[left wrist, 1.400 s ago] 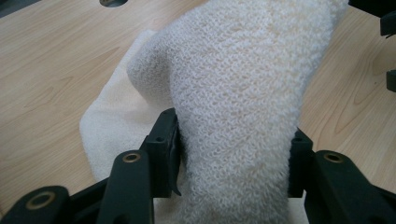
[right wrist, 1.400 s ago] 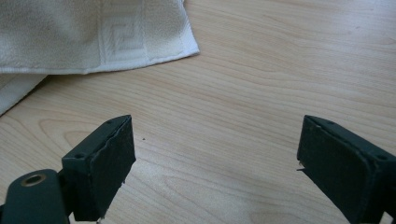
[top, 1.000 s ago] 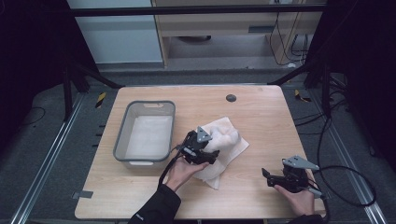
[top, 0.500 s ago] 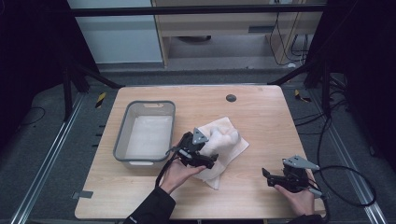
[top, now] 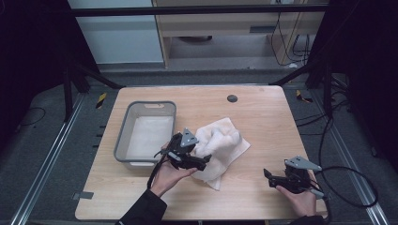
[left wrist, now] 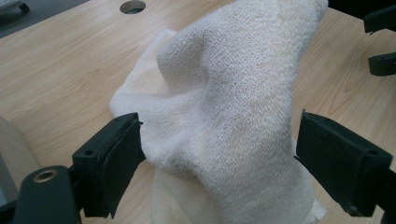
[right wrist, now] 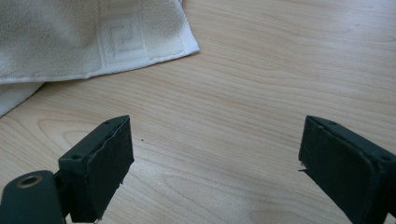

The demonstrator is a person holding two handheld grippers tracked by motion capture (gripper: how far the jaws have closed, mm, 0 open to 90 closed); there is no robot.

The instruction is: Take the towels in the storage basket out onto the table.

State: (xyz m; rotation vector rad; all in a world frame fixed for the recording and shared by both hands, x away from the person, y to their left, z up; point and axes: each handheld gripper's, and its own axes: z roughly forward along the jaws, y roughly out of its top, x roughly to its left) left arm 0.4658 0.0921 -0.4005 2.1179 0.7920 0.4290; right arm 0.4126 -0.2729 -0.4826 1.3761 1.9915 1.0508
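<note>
At the near edge of the wooden table (top: pixel 263 117), on the right side, the right gripper (top: pixel 271 176) is held low by the person's hand, well apart from the cloth. In the right gripper view its two black jaws stand wide spread with only bare wood between them, and they hold nothing. The hemmed corner of the white towel (right wrist: pixel 93 37) lies farther ahead of them, at the upper left of that view, with a woven square pattern near its border.

A little farther from the edge and more to the left, the left gripper (top: pixel 199 161) is in the person's left hand (top: pixel 169 176), whose dark sleeve comes from the bottom of the high view. Its tips are at the near left part of the white towel (top: pixel 218 147). In the left gripper view the jaws are spread open, one on each side of a raised fold of the towel (left wrist: pixel 233 102); the left jaw is just beside the cloth, and the pictures do not show a firm pinch.

The towel lies crumpled near the middle of the table, just beside the grey plastic tub (top: pixel 123 136), which stands to its left. The inside of the tub looks pale.

Farther away, near the back edge, there is a small dark round hole (top: pixel 232 98) in the table top
</note>
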